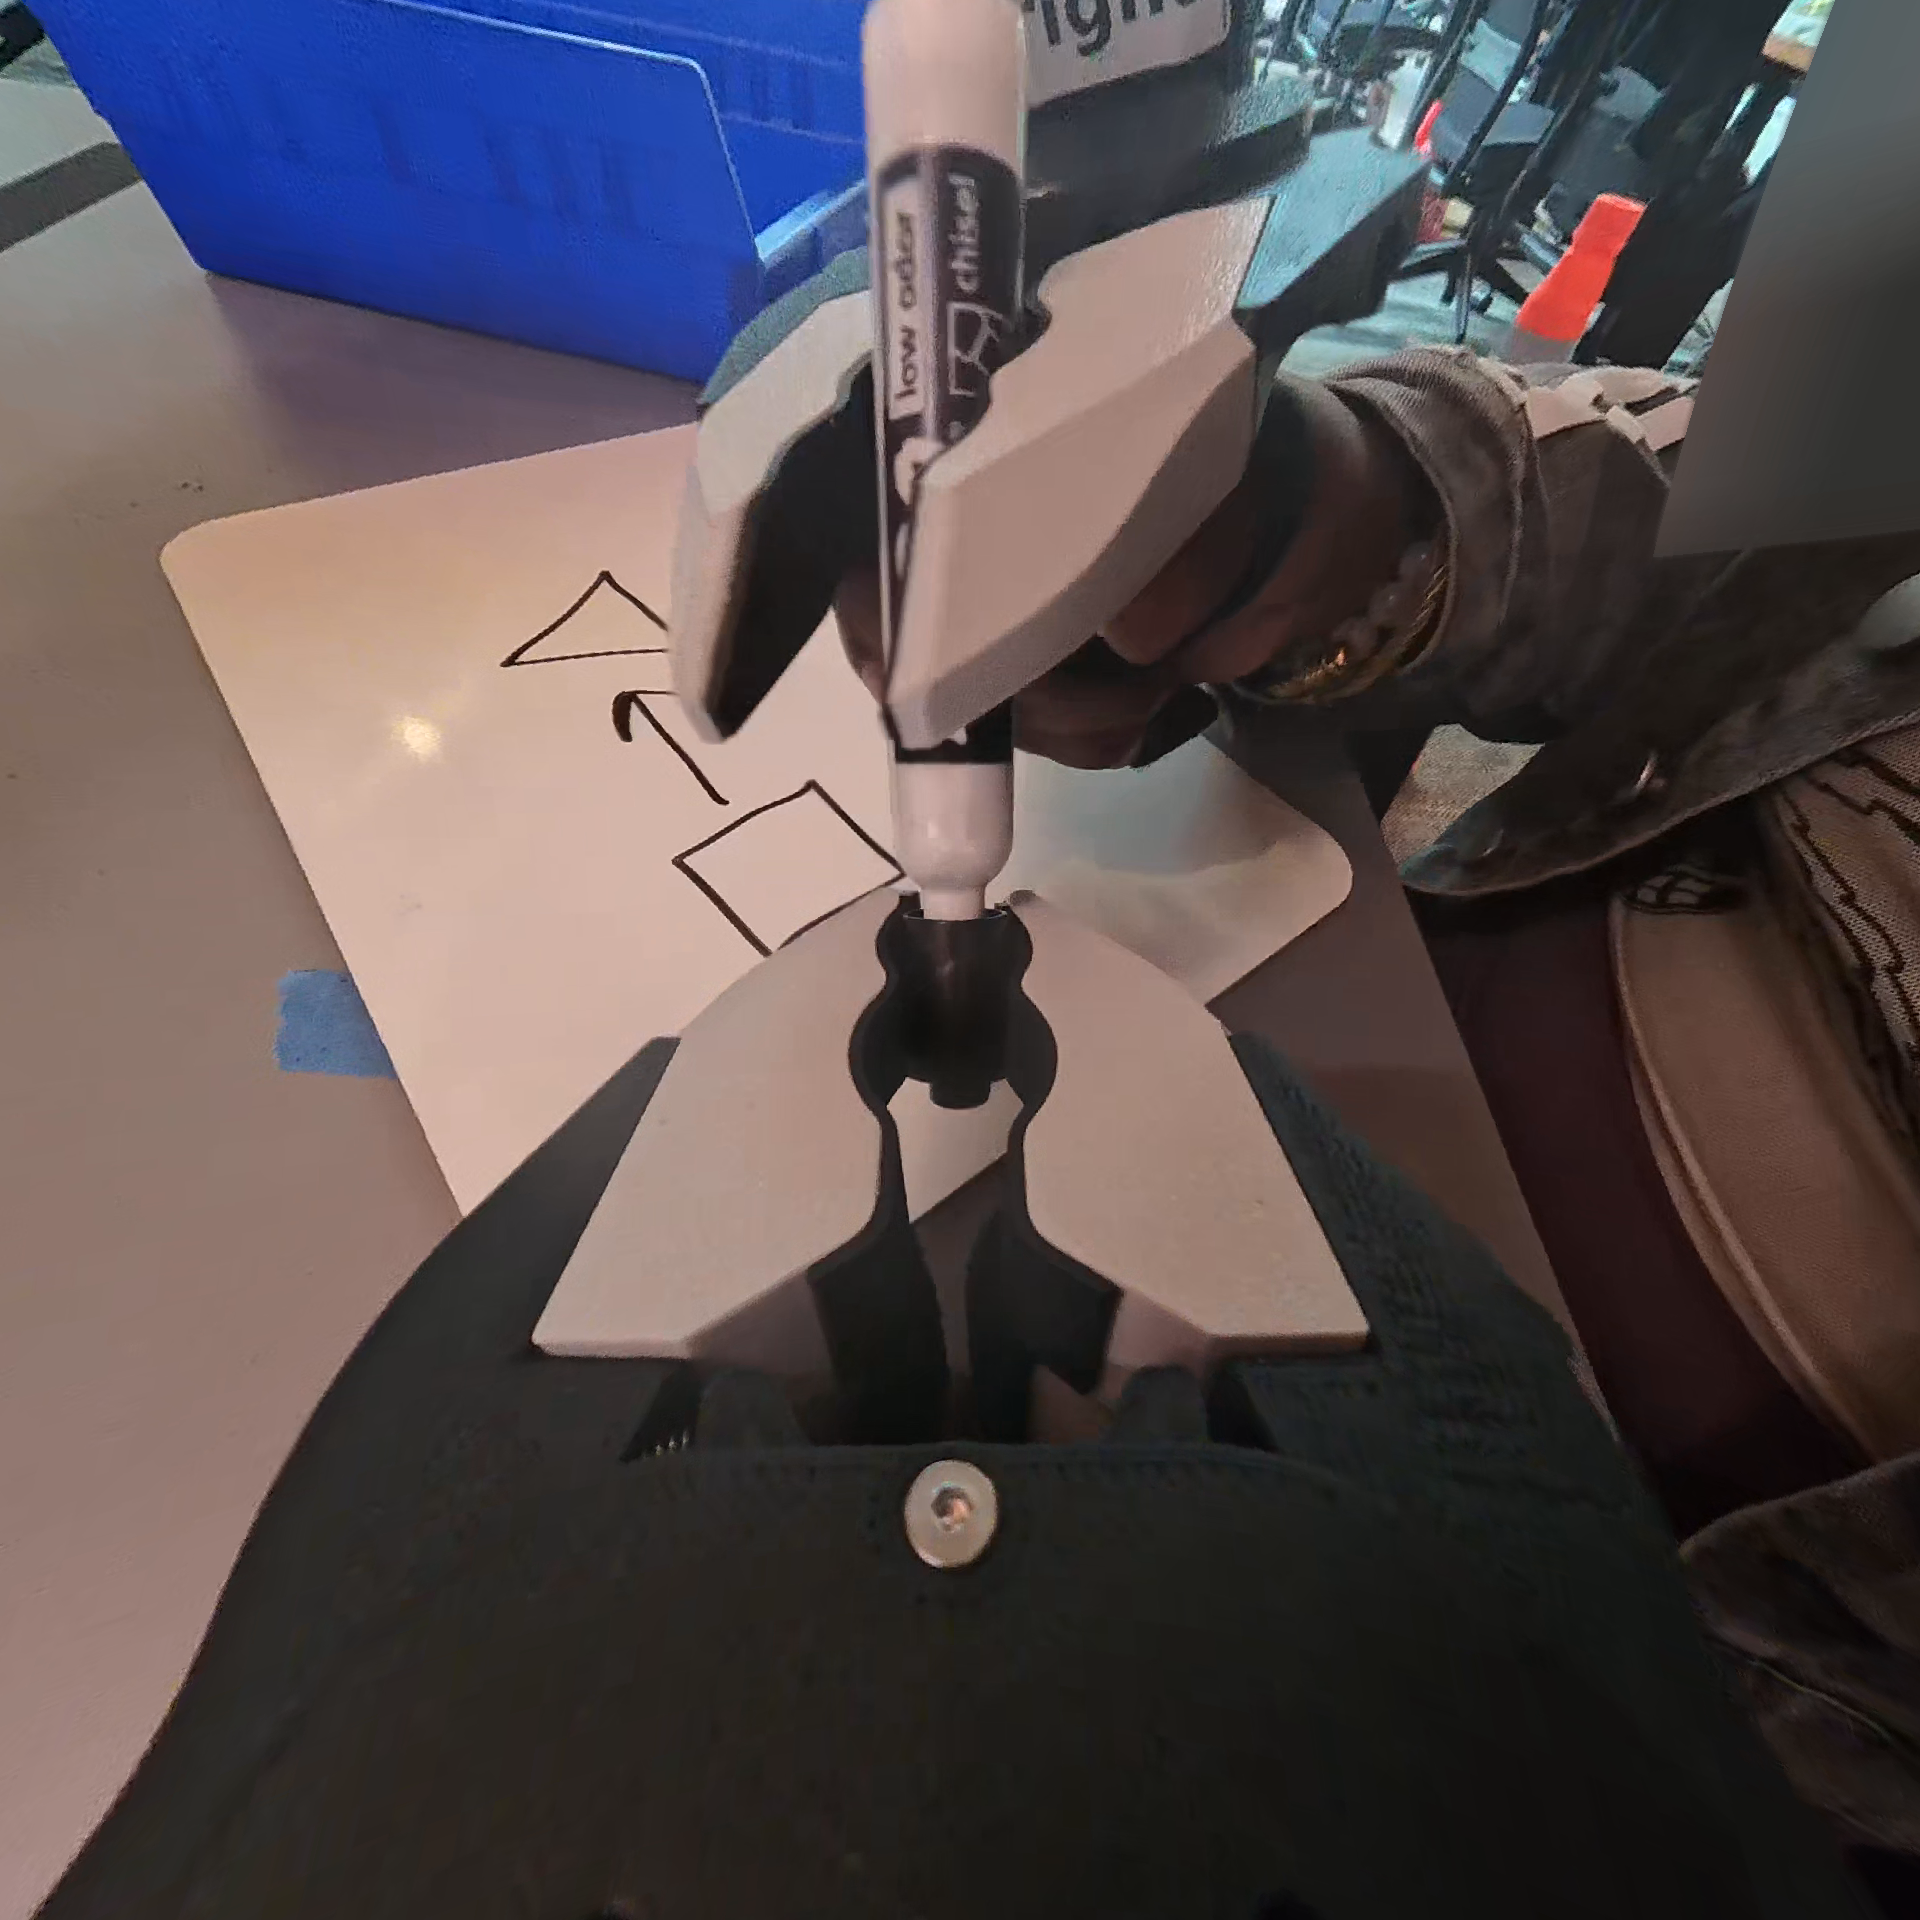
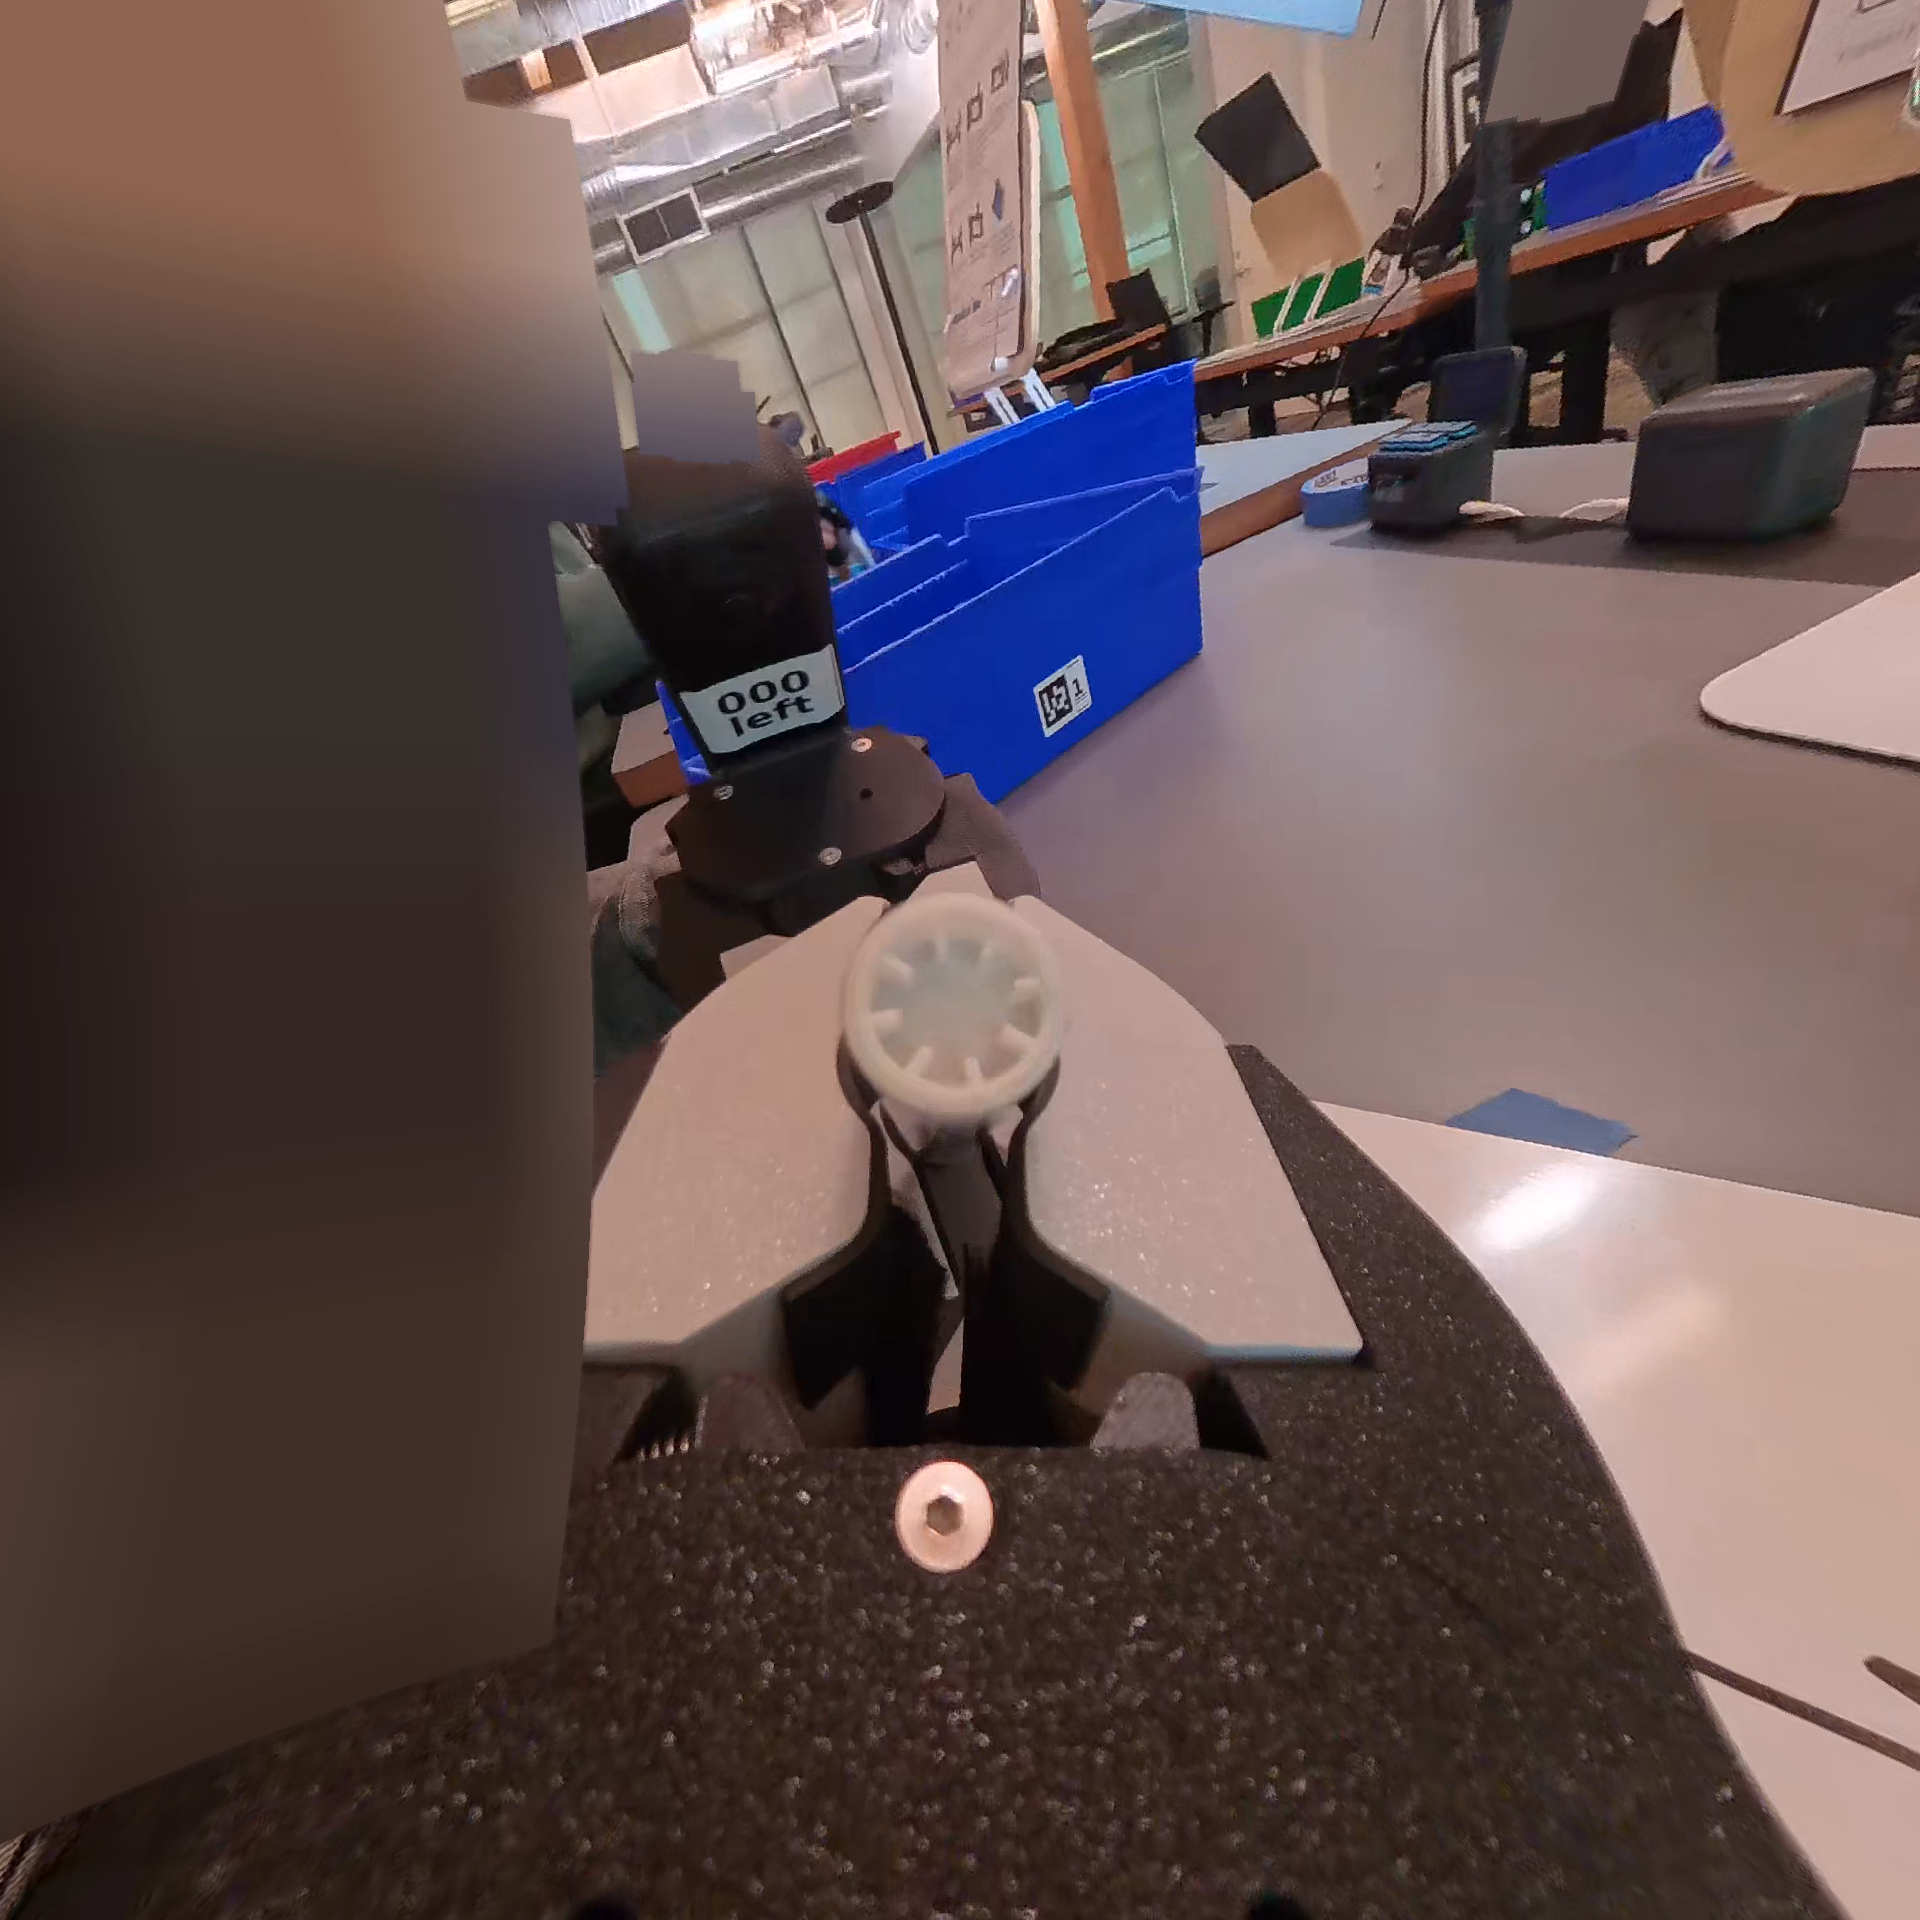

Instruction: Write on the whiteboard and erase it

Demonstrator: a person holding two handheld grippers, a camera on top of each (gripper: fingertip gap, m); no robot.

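White marker (image 1: pixel 940 436) pinched in right gripper (image 1: pixel 831 665), tip inside black cap (image 1: pixel 951 971) clamped by left gripper (image 1: pixel 951 997).

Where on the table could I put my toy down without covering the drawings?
Bare grey table lies left of the whiteboard, past the blue tape, and between the board's far edge and the blue bin. The right wrist view shows more bare table right of the bins. It is crowded where the marker meets its cap.
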